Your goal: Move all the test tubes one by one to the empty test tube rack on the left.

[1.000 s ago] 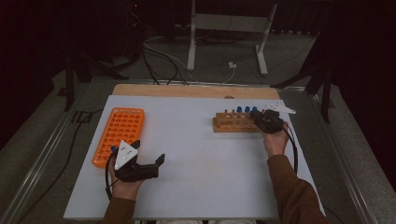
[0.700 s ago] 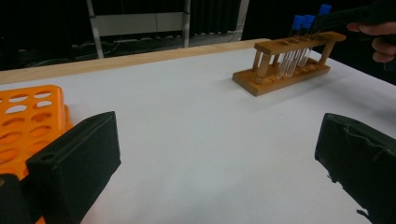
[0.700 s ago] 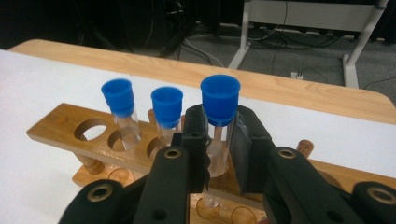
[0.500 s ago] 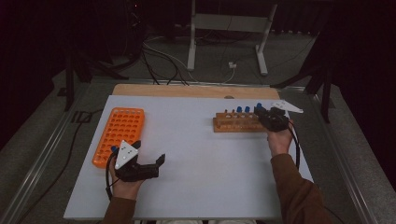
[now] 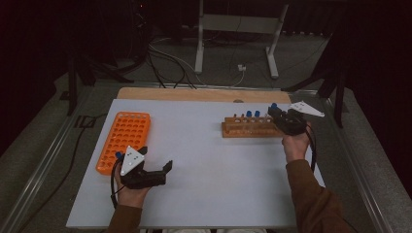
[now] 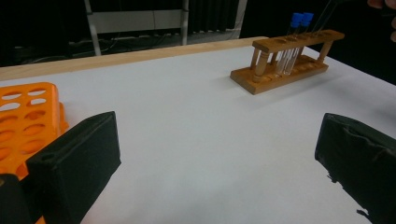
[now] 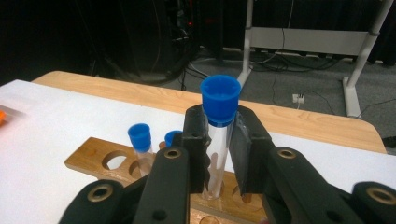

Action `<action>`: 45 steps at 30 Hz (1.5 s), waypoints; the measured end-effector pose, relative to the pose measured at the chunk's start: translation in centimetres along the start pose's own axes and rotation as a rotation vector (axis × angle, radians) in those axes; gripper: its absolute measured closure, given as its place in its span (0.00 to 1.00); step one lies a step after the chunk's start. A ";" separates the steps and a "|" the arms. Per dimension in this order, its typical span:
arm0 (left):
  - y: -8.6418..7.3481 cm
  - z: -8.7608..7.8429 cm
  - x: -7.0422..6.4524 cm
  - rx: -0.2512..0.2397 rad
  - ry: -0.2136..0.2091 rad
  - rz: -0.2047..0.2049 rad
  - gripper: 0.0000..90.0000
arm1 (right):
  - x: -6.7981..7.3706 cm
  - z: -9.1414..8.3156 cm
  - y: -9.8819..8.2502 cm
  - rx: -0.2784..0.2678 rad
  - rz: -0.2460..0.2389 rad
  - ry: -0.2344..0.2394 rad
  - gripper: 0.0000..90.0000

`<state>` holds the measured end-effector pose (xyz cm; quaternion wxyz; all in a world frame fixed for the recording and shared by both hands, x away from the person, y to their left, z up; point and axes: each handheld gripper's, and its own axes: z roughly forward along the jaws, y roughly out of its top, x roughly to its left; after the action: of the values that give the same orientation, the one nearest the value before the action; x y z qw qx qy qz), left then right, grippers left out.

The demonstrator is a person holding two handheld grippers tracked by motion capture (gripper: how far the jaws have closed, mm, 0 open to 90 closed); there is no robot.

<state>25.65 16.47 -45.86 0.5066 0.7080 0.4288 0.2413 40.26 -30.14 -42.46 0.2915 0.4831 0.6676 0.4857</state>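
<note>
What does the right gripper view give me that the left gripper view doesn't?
Right gripper view alone: the right gripper shut on a blue-capped tube, its lower end at a hole of the wooden rack. Left gripper view alone: the left gripper, jaws wide apart with nothing between them, and the orange tray beside it. Both: the wooden rack, two more capped tubes standing in it, and the white table.

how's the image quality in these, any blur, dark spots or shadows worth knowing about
High view: the table is evenly lit, the room behind nearly black, and the image soft overall. Left gripper view: the wooden rack is fairly sharp, the near black pads soft, faint shadows beneath. Right gripper view: the blue-capped tube in the right gripper is crisp, the background dim.
</note>
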 end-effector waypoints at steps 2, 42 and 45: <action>0.1 0.1 -0.1 0.001 -0.002 0.004 0.01 | 0.0 -0.3 0.2 -0.005 -0.006 0.001 0.86; 2.8 5.0 -4.0 0.007 -0.077 0.092 0.02 | 5.8 -3.0 -1.0 0.053 -0.033 0.258 0.86; 3.0 5.5 -4.5 0.007 -0.086 0.098 0.03 | 6.6 -3.1 -1.0 0.056 -0.042 0.281 0.86</action>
<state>28.72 9.41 -44.67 0.5095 0.7398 0.3722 0.2338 34.81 -25.23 -41.77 0.1915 0.4040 0.7253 0.5235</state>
